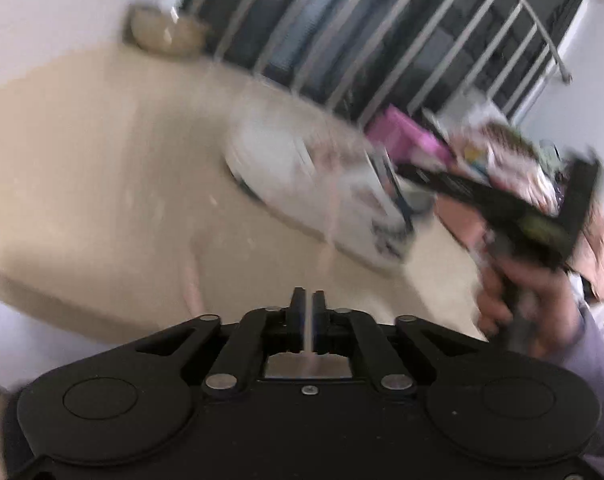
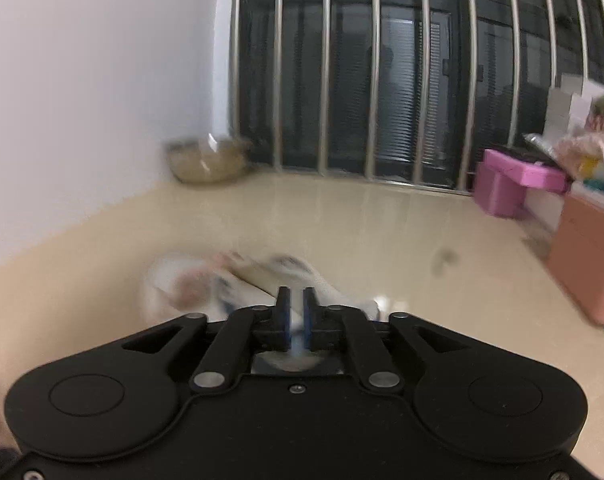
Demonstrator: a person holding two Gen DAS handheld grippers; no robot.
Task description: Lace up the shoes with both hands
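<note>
Shoe: 1 white one lies on its side on the beige table, well forward of the left gripper and just in front of the right gripper.

How far the lacing has got is hard to judge (both views are smeared by motion). No eyelets can be made out, so I cannot tell how many rows are threaded. A pale pink lace runs from the shoe back toward the left gripper, whose fingers stand almost together with a thin pale strand between them, so it looks pinched on the lace. The right gripper's fingers are also narrow, with something pale in the gap; I cannot tell whether that is lace or the shoe behind. This would fit drawing a lace through partway, or pulling the ends tight near the finish.

Counted, largest to smallest:
- 1 table
- 1 shoe
- 2 grippers
- 1 pink box
- 1 bowl
- 1 hand in sight, on the right gripper
- 2 pink strands, possibly the 2 ends of 1 lace
</note>
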